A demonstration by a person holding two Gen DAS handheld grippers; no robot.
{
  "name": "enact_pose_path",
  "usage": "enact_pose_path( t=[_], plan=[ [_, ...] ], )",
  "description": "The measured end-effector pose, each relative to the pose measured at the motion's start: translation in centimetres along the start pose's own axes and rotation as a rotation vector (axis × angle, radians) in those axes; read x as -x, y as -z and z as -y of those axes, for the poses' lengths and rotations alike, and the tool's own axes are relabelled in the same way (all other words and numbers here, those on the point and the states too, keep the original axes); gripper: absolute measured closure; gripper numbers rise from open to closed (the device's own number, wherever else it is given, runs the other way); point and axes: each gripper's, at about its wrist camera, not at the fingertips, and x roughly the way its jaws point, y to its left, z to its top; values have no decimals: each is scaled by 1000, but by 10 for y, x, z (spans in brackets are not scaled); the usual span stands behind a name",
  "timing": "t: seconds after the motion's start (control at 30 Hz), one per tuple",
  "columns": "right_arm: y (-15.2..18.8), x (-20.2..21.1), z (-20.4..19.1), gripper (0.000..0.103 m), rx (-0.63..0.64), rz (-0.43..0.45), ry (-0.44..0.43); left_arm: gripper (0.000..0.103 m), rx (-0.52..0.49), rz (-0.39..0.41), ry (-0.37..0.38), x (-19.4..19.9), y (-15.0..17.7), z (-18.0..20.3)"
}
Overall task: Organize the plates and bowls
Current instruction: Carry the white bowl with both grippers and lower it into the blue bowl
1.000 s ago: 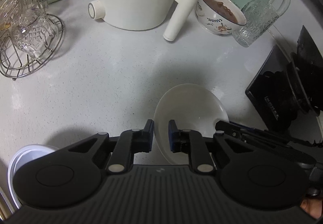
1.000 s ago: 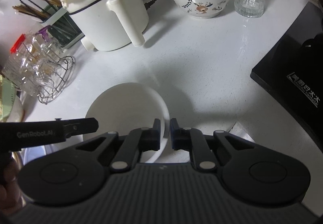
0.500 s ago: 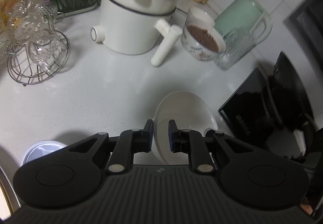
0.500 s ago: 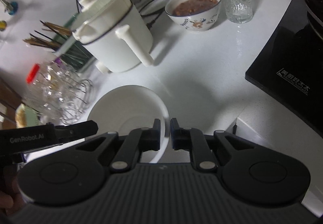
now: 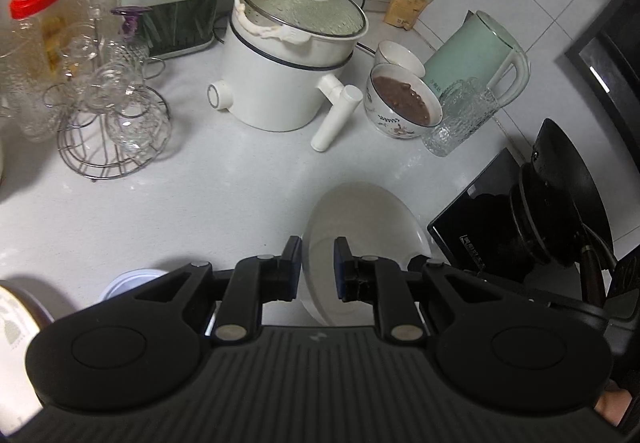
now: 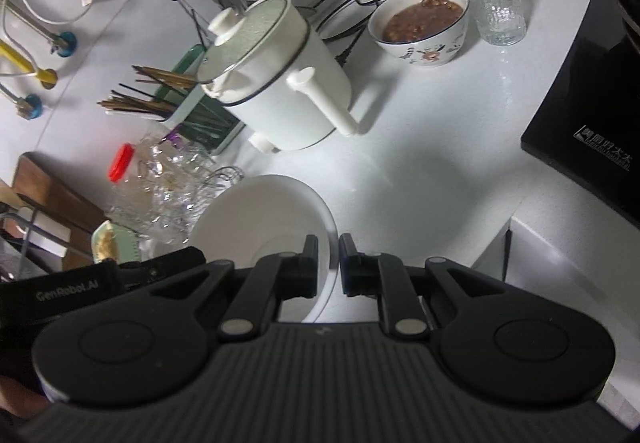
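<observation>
A white plate [image 5: 360,227] is held in the air above the white counter by both grippers. My left gripper [image 5: 318,267] is shut on its left rim. My right gripper [image 6: 329,267] is shut on its right rim, and the plate [image 6: 264,219] fills the middle of the right wrist view. A patterned bowl with brown food [image 5: 402,103] stands at the back right, with a small white bowl [image 5: 398,53] behind it. Another white dish [image 5: 128,281] lies low at the left under my left gripper.
A white electric pot [image 5: 288,75] with lid and handle stands at the back centre. A wire rack of glasses [image 5: 104,111] is at the left, a green jug [image 5: 476,59] and a glass [image 5: 460,119] at the right, a black cooktop [image 5: 480,219] with a pan at the far right.
Both grippers have risen with the plate, so the counter and the things on it look farther away. The plate stays gripped on both rims.
</observation>
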Motion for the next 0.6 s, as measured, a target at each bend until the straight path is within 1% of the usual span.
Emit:
enact_pose_path(
  t=[0.17,0.37,0.6],
  plan=[
    [1,2,-11,88,14,-5,-51,85,61,18,7,16,5,-18],
    [1,-4,-32,88,80,-32,-76,85,125,59,3,36,14,-39],
    [5,-14,-63,88,178,-61,-112,85,227,113,-27,54,26,-69]
  ],
)
